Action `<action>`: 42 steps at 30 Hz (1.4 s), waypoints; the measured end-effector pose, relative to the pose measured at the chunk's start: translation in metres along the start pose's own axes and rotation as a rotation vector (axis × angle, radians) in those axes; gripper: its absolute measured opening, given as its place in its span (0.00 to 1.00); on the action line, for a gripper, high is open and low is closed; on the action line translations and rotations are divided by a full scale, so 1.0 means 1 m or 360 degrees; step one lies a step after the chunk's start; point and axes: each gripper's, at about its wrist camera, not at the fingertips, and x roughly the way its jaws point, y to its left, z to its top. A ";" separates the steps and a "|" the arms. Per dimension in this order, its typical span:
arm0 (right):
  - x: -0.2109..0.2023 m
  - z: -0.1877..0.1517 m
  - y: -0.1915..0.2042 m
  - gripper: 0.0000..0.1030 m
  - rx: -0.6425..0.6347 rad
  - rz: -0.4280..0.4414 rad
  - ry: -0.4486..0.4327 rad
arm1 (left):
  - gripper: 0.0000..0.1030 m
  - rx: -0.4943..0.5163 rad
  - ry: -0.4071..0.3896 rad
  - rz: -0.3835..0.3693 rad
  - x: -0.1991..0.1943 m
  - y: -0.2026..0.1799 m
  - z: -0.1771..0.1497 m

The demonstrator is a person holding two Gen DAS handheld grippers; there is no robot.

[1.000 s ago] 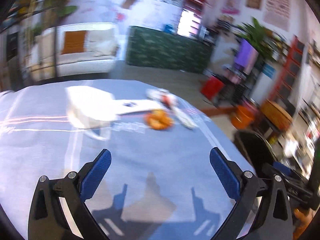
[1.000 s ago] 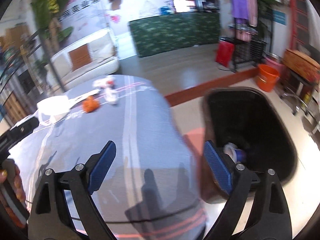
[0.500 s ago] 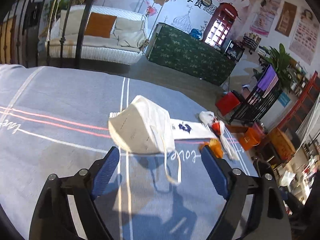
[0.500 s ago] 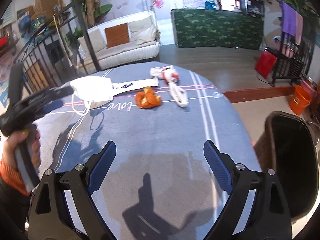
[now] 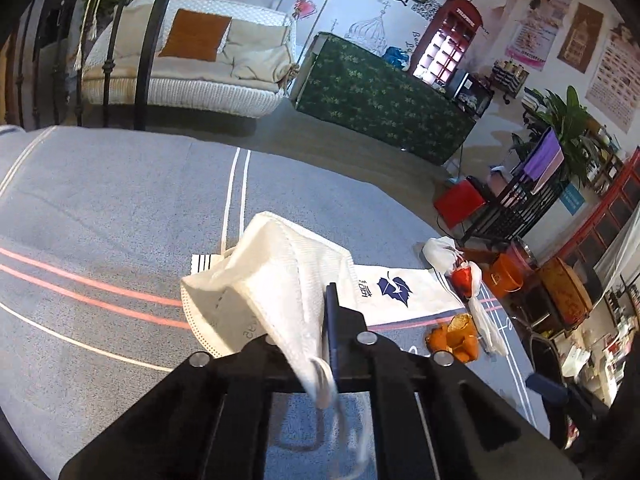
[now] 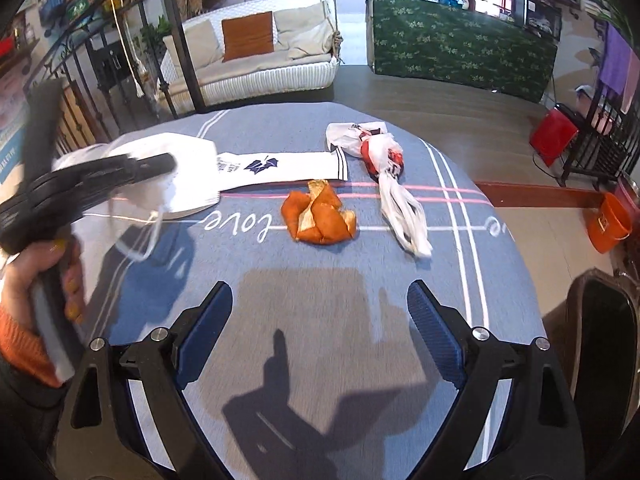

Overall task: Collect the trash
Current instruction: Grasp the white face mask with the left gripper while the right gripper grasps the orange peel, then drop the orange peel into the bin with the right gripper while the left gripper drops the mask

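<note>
Mask [image 5: 276,280] pinched in left gripper [image 5: 326,320] — folded edge pointing away; right gripper [image 6: 320,336] spread, empty.

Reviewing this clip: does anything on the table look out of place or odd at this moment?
Only the expected litter: orange peel, a knotted plastic bag and a white printed wrapper lie scattered on the tablecloth. The left gripper has its jaws shut on the face mask, ear loops dangling. Nothing spilled or damaged.

White mask [image 5: 276,280], orange peel [image 6: 318,216]
</note>
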 end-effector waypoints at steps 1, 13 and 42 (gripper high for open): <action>0.006 0.004 0.001 0.86 -0.0012 -0.0009 0.0012 | 0.04 0.0022 -0.0015 0.0011 -0.003 -0.001 -0.001; 0.071 0.049 0.017 0.74 -0.0127 -0.0126 0.0154 | 0.03 0.0065 -0.0145 0.0084 -0.064 -0.008 -0.021; -0.043 -0.032 0.010 0.49 0.0002 -0.0060 -0.0053 | 0.03 0.0203 -0.0119 -0.0039 -0.097 -0.080 -0.075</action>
